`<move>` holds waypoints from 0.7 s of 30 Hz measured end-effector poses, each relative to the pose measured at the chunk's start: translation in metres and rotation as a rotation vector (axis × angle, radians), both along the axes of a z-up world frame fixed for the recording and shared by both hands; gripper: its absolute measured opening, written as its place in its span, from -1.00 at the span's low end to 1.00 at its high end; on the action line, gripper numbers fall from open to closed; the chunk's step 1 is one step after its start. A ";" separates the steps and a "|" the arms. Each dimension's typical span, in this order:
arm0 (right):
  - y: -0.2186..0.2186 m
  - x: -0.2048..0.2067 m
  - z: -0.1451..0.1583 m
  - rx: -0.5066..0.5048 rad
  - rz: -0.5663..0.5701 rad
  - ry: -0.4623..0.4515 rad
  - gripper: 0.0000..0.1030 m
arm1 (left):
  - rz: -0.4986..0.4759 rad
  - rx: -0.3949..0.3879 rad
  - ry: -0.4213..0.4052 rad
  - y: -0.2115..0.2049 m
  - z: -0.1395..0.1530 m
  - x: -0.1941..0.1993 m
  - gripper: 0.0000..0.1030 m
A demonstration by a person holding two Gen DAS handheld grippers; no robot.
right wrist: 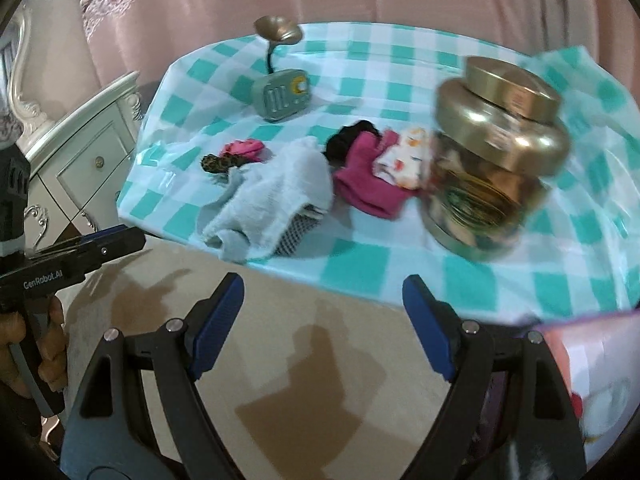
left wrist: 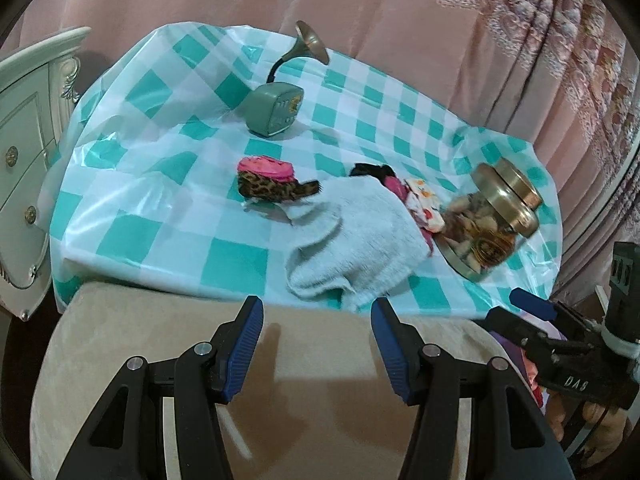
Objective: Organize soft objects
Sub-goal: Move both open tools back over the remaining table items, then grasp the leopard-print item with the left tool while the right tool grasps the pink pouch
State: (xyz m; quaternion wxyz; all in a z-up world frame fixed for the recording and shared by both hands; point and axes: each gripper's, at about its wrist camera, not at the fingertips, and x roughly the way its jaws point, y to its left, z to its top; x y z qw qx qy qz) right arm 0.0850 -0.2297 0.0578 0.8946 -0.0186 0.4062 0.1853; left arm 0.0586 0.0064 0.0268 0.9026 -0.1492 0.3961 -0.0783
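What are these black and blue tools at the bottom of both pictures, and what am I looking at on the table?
They are hand-held grippers, not a robot. A person holds one in each hand, and each carries a wide-angle camera looking along its two fingers. One picture comes from the left gripper, the other from the right gripper. Each view also catches the other tool at its edge.

Both grippers are open and hold nothing. They hover over a beige cushion, in front of the table.

On the checked tablecloth lie soft things: a pale fluffy cloth, a magenta cloth, a black item, a white patterned cloth, and a pink and leopard-print piece. There is also a jar with a gold lid and a small green device with a horn.
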 end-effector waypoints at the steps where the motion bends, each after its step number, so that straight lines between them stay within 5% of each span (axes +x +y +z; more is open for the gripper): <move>1: 0.006 0.004 -0.001 -0.006 0.009 -0.001 0.63 | 0.003 -0.003 0.004 0.003 0.000 0.005 0.11; 6: 0.028 0.021 -0.001 -0.023 0.050 -0.021 0.63 | 0.033 -0.025 0.016 0.015 0.002 0.034 0.11; 13: 0.042 0.033 -0.011 -0.037 0.071 -0.011 0.63 | 0.097 -0.171 0.095 0.035 -0.009 0.088 0.11; 21: 0.042 0.037 -0.019 -0.021 0.078 0.013 0.63 | 0.294 -0.354 0.207 0.060 -0.039 0.144 0.15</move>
